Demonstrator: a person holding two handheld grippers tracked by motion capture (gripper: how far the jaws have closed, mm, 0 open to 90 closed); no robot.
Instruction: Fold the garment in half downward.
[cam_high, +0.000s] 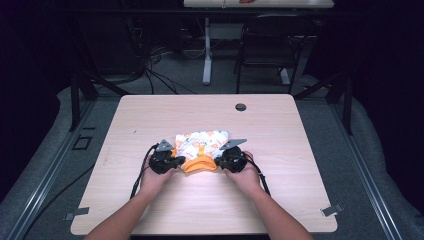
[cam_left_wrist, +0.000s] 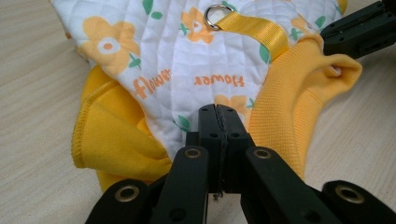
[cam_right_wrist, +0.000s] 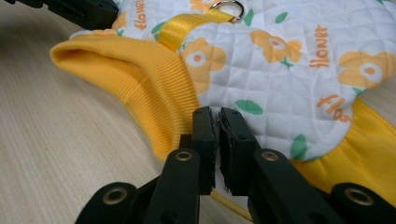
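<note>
Near the table's (cam_high: 150, 210) middle, the left gripper (cam_left_wrist: 218, 116) has its jaws pressed together on the near left edge of the quilted garment (cam_high: 201, 145) (white, orange flowers). The right gripper (cam_right_wrist: 218, 119) pinches the near right edge, a sliver of gap between its jaws. Farther off lies a metal ring (cam_left_wrist: 215, 16) on a yellow strap (cam_left_wrist: 259, 29).
</note>
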